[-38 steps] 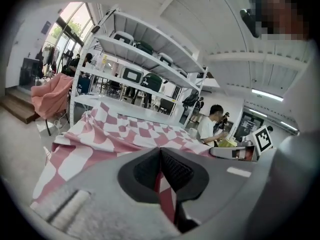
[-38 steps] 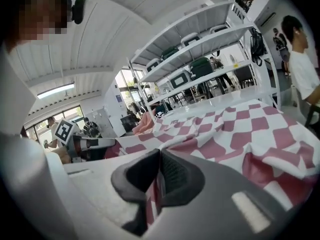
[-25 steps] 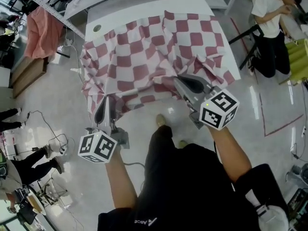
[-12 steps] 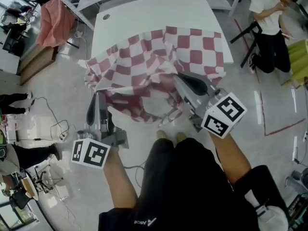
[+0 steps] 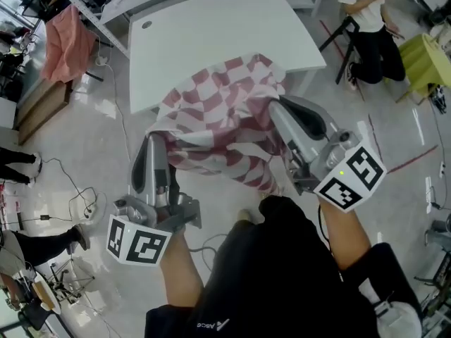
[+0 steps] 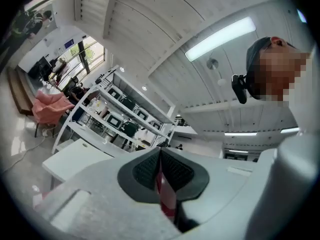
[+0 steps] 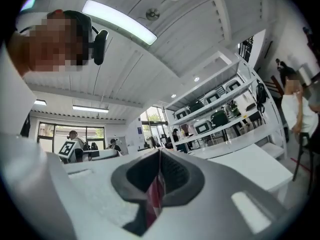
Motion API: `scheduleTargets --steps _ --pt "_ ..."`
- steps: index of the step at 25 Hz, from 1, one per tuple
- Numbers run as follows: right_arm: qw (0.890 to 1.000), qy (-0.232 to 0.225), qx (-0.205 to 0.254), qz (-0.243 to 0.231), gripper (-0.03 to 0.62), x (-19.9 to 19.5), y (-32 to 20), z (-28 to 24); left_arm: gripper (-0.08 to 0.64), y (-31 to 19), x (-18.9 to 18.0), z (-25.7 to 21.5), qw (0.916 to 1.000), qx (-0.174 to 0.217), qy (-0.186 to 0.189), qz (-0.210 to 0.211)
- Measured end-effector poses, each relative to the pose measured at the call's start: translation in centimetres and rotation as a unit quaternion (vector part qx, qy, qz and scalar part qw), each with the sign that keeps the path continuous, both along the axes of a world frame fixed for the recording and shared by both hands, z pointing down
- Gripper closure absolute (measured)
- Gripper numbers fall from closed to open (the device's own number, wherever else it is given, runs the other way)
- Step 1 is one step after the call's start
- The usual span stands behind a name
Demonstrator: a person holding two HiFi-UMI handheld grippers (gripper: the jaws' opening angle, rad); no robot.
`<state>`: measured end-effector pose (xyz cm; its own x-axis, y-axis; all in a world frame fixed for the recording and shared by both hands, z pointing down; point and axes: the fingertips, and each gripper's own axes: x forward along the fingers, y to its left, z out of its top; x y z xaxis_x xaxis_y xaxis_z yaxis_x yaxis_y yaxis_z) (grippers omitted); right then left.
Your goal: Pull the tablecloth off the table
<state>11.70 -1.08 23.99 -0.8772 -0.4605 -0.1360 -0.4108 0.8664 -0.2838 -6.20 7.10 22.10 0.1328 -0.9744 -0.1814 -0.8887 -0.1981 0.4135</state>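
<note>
White surface (image 5: 211, 41) carries the far part of the tablecloth (image 5: 225, 108); the rest hangs bunched off its near edge. Left hand-held gripper (image 5: 151, 143) and right hand-held gripper (image 5: 276, 108) each pinch the cloth.

legible text: none | black shirt (image 5: 282, 280): small white print beside a logo, too blurred to read

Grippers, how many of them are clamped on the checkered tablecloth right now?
2. The left gripper pinches the checkered tablecloth at its near-left edge; the right gripper pinches its near-right edge. Both grips show clearly.
</note>
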Motion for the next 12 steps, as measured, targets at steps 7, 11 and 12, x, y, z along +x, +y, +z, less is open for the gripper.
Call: scheduleTargets --steps 7,11,12 --pt "0.999 -0.004 0.023 0.041 0.583 2.2 4.0 -1.6 0.551 3.0 2.3 -2.1 0.9977 0.037 -0.002 0.057" --pt "0.999 -0.010 0.026 0.039 0.583 4.2 6.3 -2.0 0.551 5.0 4.3 -2.9 0.9973 0.045 -0.011 0.057" --pt "0.999 -0.013 0.027 0.036 0.583 4.6 6.9 -2.2 0.551 5.5 4.7 -3.1 0.9973 0.046 -0.015 0.055"
